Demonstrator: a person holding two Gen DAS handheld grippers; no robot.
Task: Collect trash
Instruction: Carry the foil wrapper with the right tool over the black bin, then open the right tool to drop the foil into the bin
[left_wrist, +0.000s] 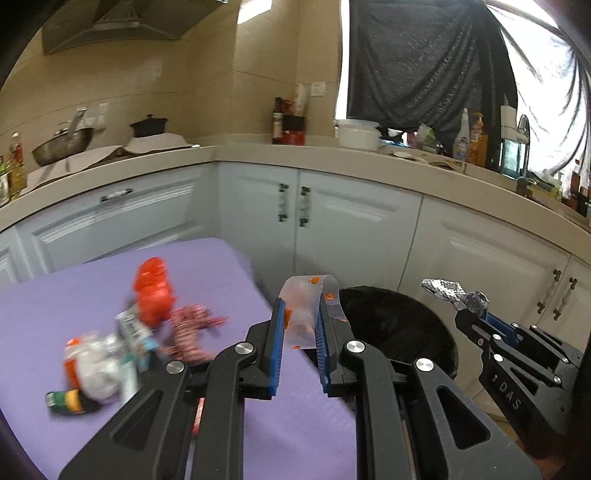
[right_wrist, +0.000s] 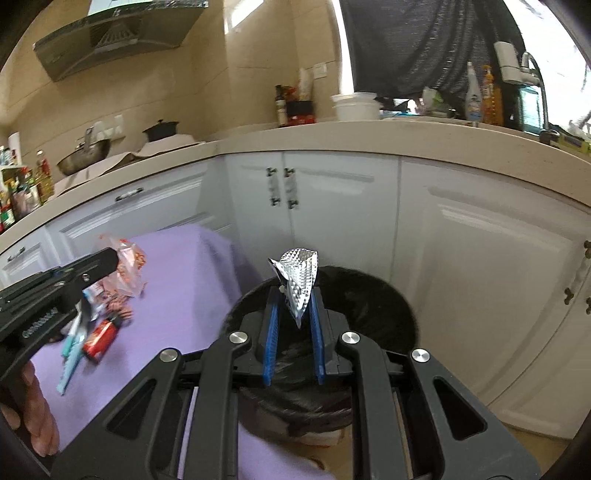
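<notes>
My left gripper (left_wrist: 302, 306) is shut on a translucent plastic wrapper (left_wrist: 301, 323) with orange dots, held over the right edge of the purple table (left_wrist: 92, 288). To its right, my right gripper (left_wrist: 471, 314) is shut on a crumpled silver foil wrapper (left_wrist: 447, 290). In the right wrist view the right gripper (right_wrist: 294, 299) holds the foil wrapper (right_wrist: 301, 273) above a bin lined with a black bag (right_wrist: 373, 295). The left gripper (right_wrist: 110, 260) shows at the left there, the dotted wrapper (right_wrist: 129, 267) at its tip.
More trash lies on the table: a red wrapper (left_wrist: 153, 291), a pink patterned wrapper (left_wrist: 192, 328), a white and orange pack (left_wrist: 92, 363), a red pack (right_wrist: 99, 339), a teal strip (right_wrist: 70, 360). White cabinets (left_wrist: 351, 229) stand behind. A hand (right_wrist: 37, 417) shows at lower left.
</notes>
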